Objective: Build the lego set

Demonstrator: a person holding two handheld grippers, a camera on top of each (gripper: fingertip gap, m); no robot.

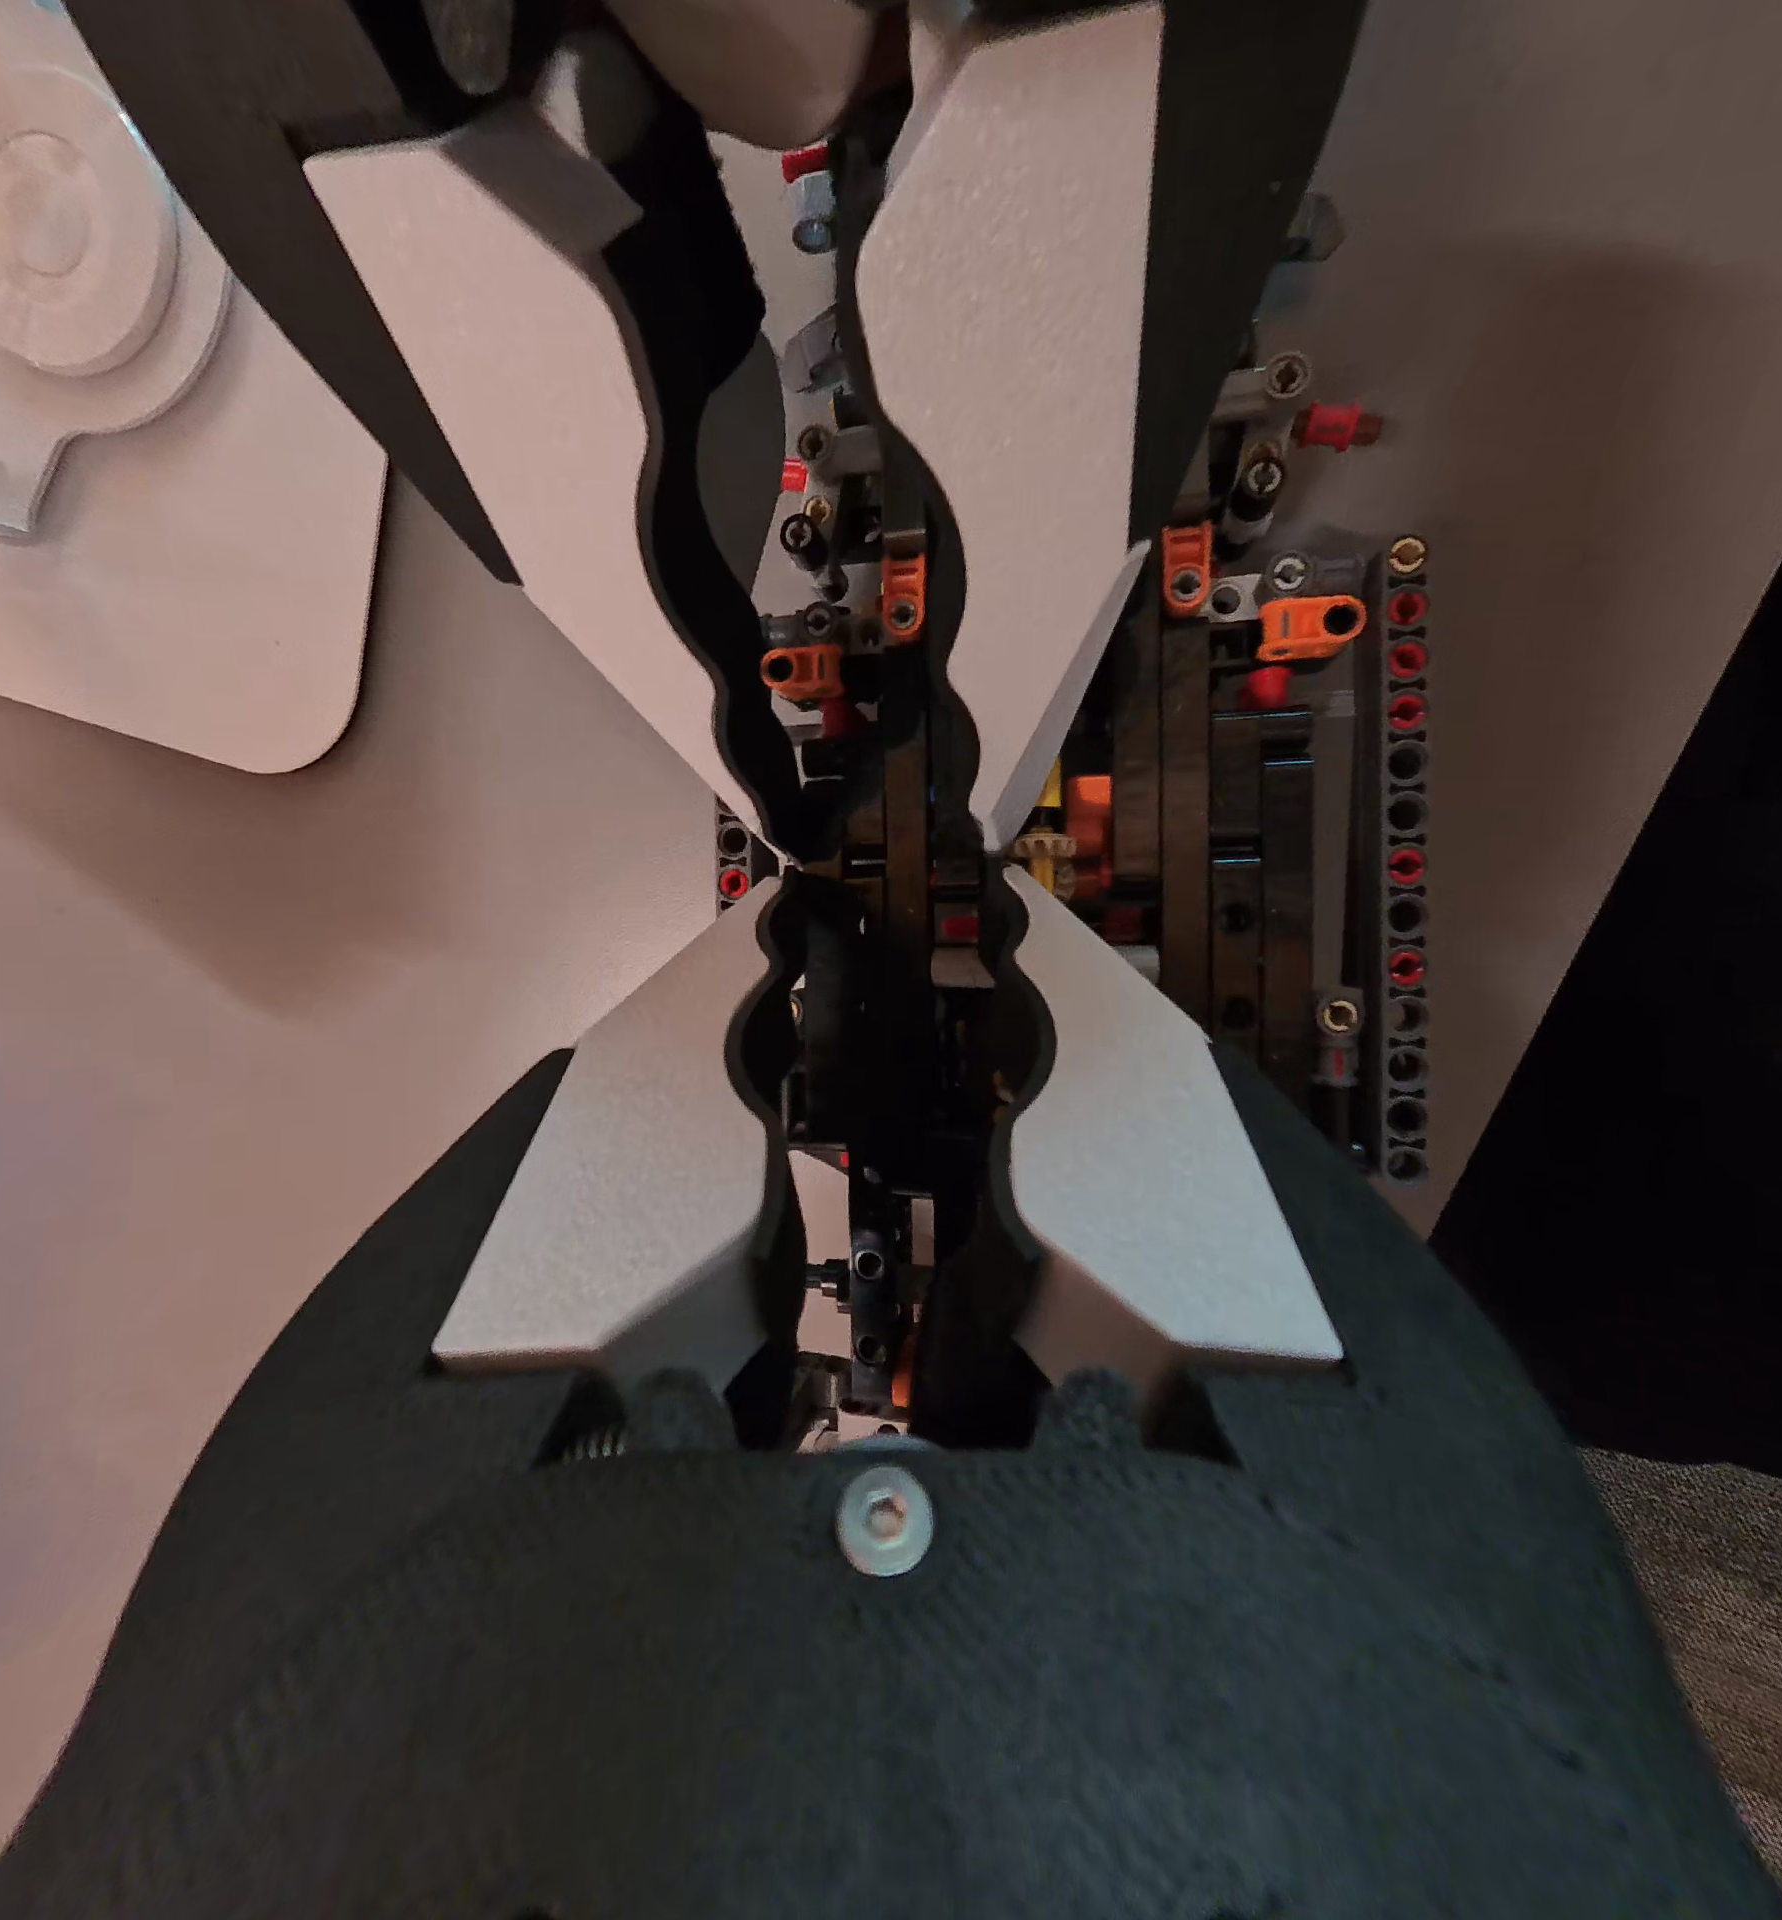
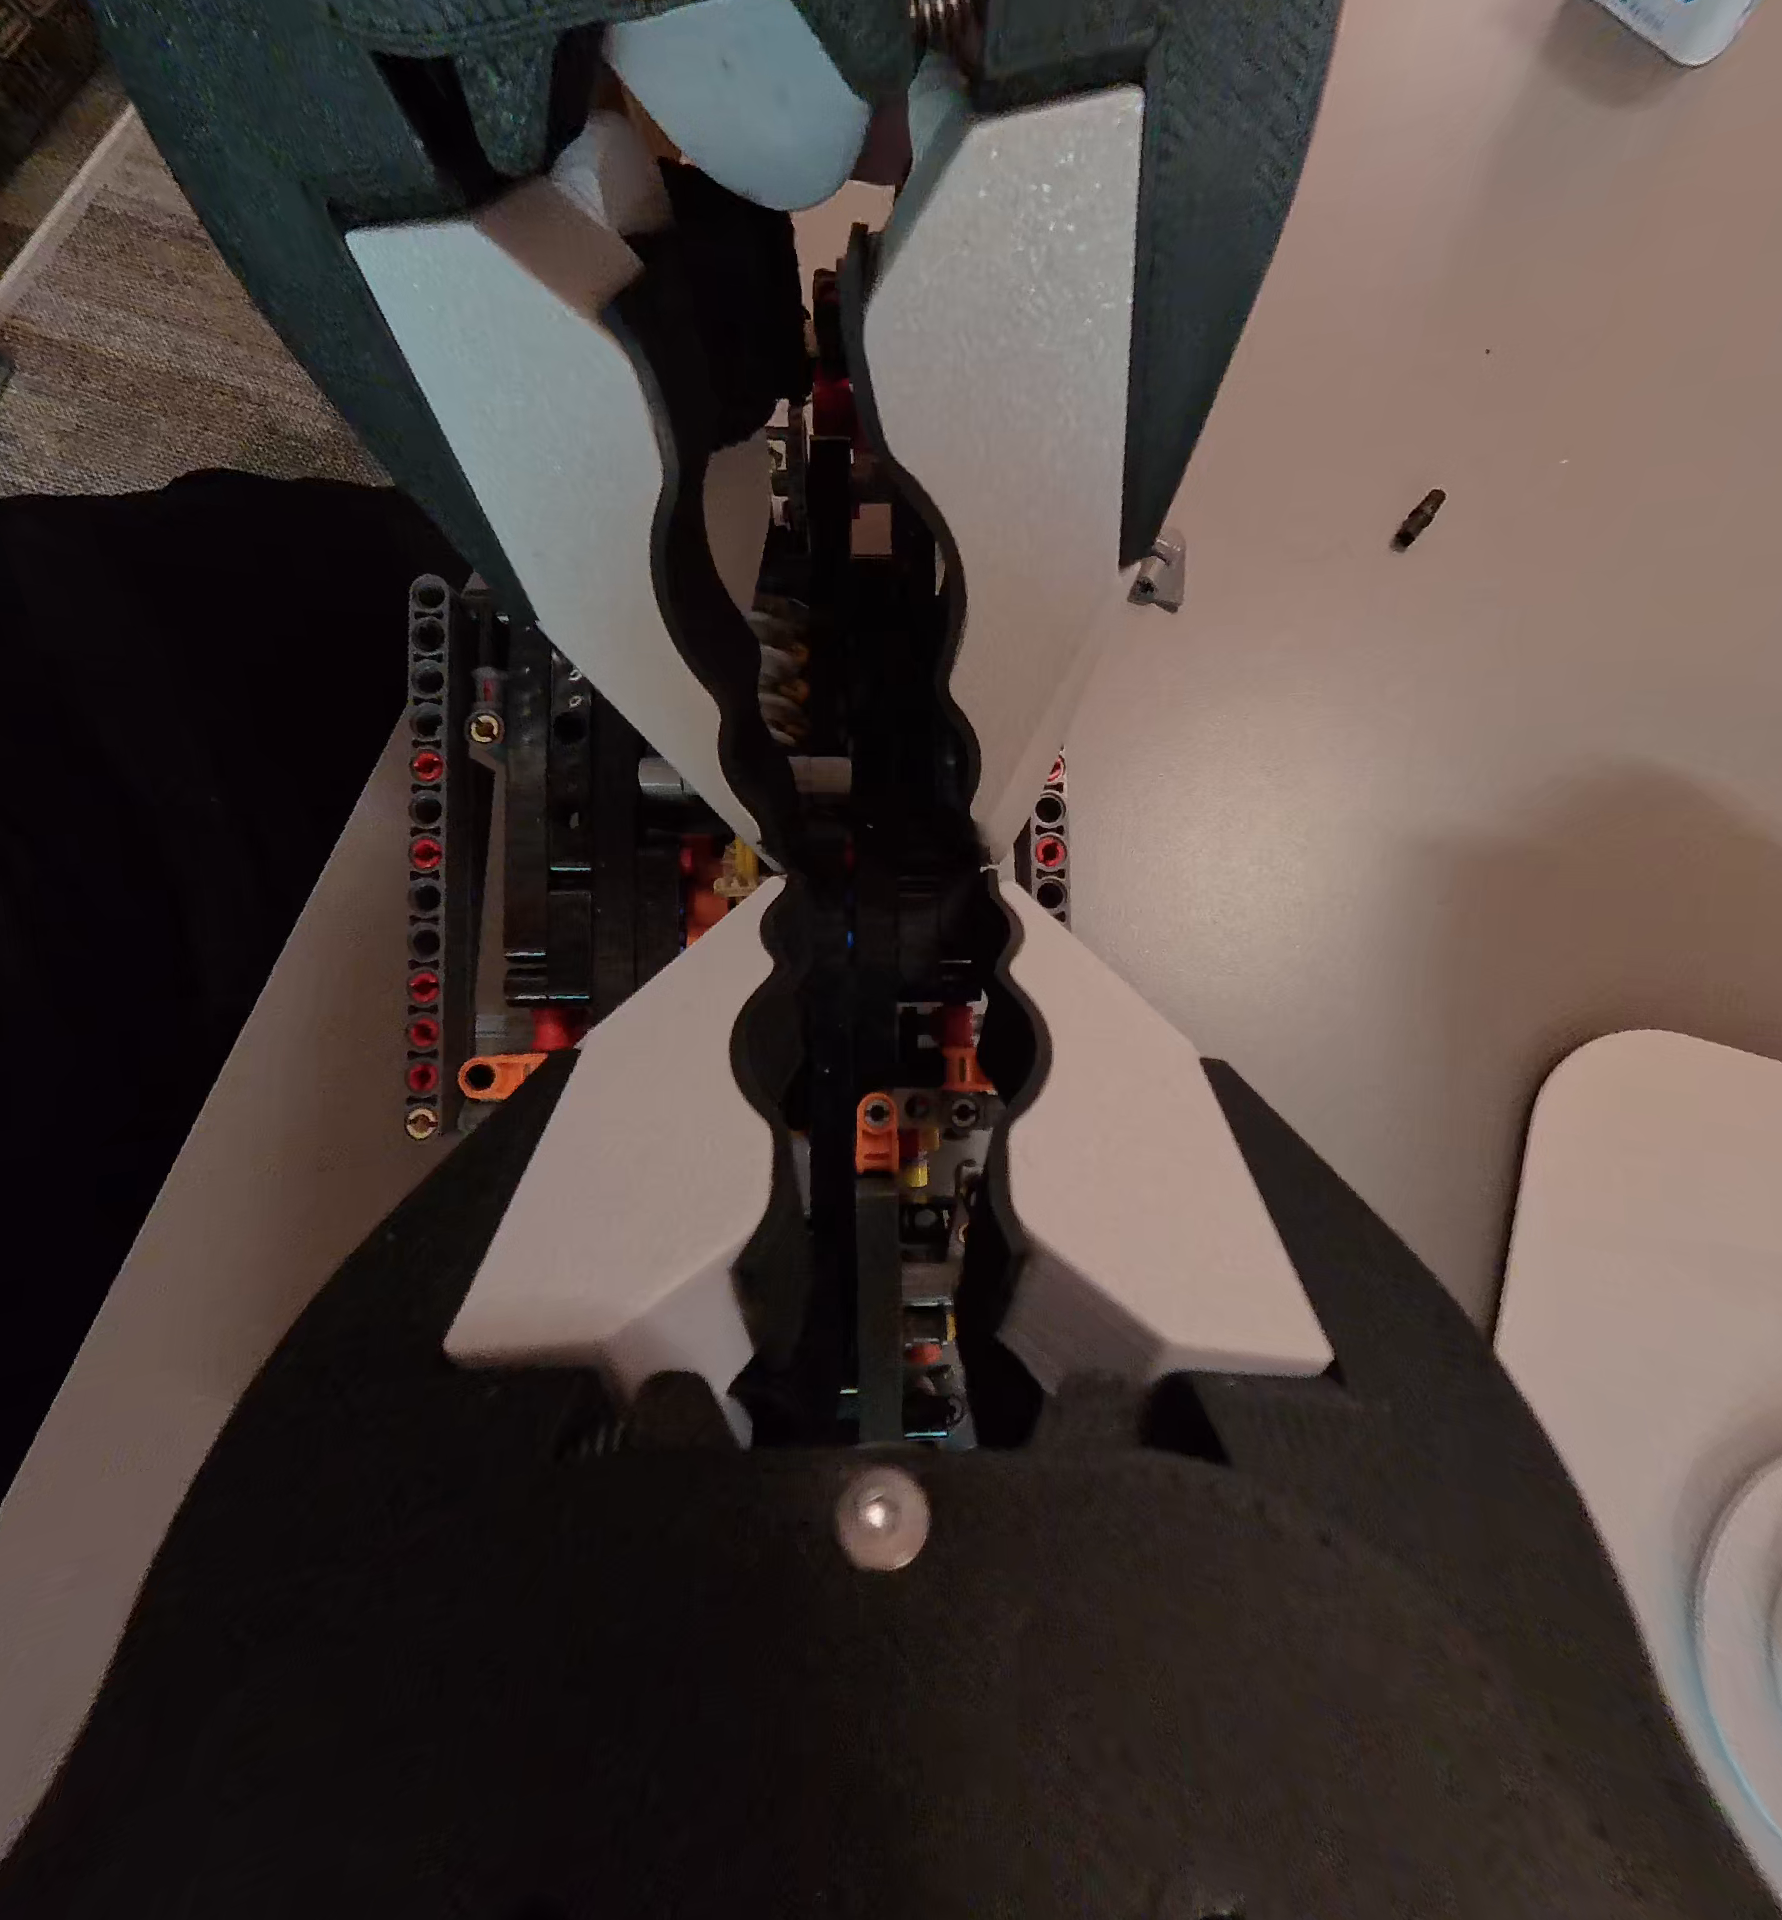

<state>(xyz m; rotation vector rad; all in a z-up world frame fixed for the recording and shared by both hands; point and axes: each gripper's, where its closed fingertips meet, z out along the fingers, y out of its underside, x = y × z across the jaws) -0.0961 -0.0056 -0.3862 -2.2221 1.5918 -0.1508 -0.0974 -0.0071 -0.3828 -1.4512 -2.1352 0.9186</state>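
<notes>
In the left wrist view, the left gripper (image 1: pixel 892 883) fills the lower half, its two pale fingers (image 1: pixel 638 1174) drawn close around the dark middle of the lego model (image 1: pixel 1230 790). The wavy black pads sit against the black beams on both sides, so the jaws are closed on the model. Straight across, tip to tip, the right gripper (image 1: pixel 882 831) comes in from the top and clamps the same dark spine.

The right wrist view gives the mirror picture: the right gripper (image 2: pixel 887 894) low and near, its fingers (image 2: pixel 648 1153) pinched on the lego model (image 2: pixel 544 831), and the left gripper (image 2: pixel 871 842) reaching in from above.

The model lies flat on the pale table (image 1: pixel 243 1039) near its edge. A long grey beam with holes (image 1: pixel 1406 862) runs along its outer side, some holes filled with red pins. Orange connectors (image 1: pixel 1308 627) sit toward one end.

Farther off, a white flat base (image 1: pixel 139 520) rests on the table, and a small dark pin (image 2: pixel 1419 517) lies apart from the model.
</notes>
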